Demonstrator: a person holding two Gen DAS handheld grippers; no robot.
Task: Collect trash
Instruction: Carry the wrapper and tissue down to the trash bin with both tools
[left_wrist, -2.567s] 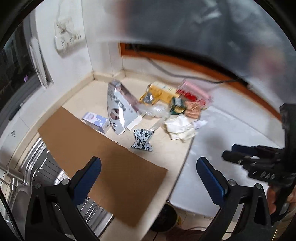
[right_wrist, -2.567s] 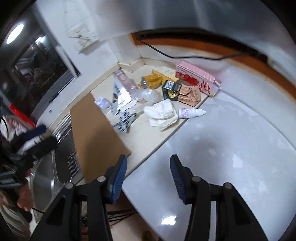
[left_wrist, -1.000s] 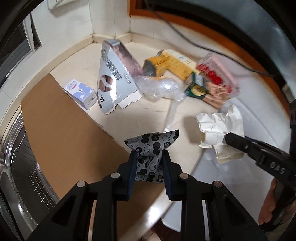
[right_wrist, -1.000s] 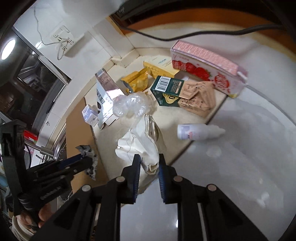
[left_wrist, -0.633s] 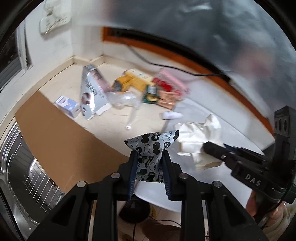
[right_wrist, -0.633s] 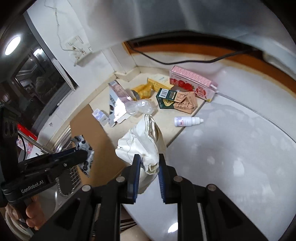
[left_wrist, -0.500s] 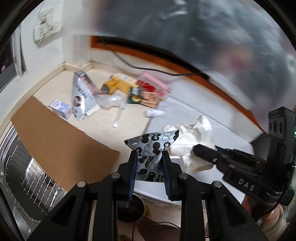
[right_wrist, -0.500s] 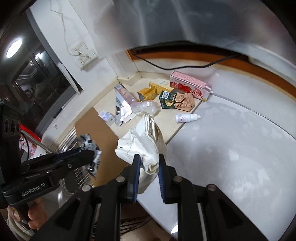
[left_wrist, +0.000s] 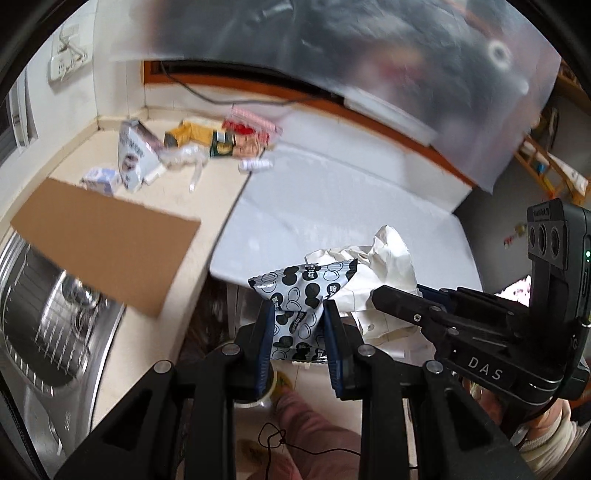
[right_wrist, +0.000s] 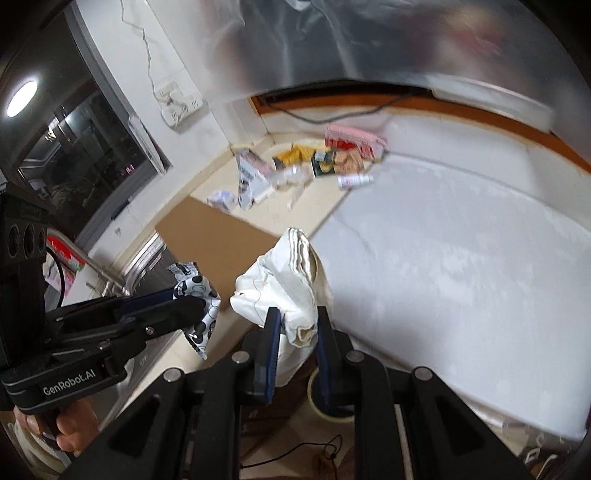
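Note:
My left gripper (left_wrist: 298, 314) is shut on a grey snack wrapper with black mouse-head print (left_wrist: 303, 291); the wrapper also shows in the right wrist view (right_wrist: 197, 295). My right gripper (right_wrist: 293, 325) is shut on a crumpled white paper wad (right_wrist: 288, 280), which also shows in the left wrist view (left_wrist: 384, 258). Both are held in the air past the counter's front edge, over the floor, close side by side. A small round bin (right_wrist: 325, 398) shows on the floor below them, mostly hidden by the fingers.
On the beige counter (left_wrist: 85, 155) lie a cardboard sheet (left_wrist: 107, 240), a silver box (left_wrist: 135, 155), a small blue-white box (left_wrist: 101, 179), clear plastic wrap (left_wrist: 183, 157), yellow, green and pink packages (left_wrist: 229, 136) and a white bottle (left_wrist: 255, 165). A steel sink (left_wrist: 44, 314) is left; a white appliance top (left_wrist: 332, 206) is right.
Both grippers closed on their trash on the counter, then lifted and pulled back past the counter edge. They now hang over the floor with the counter farther away.

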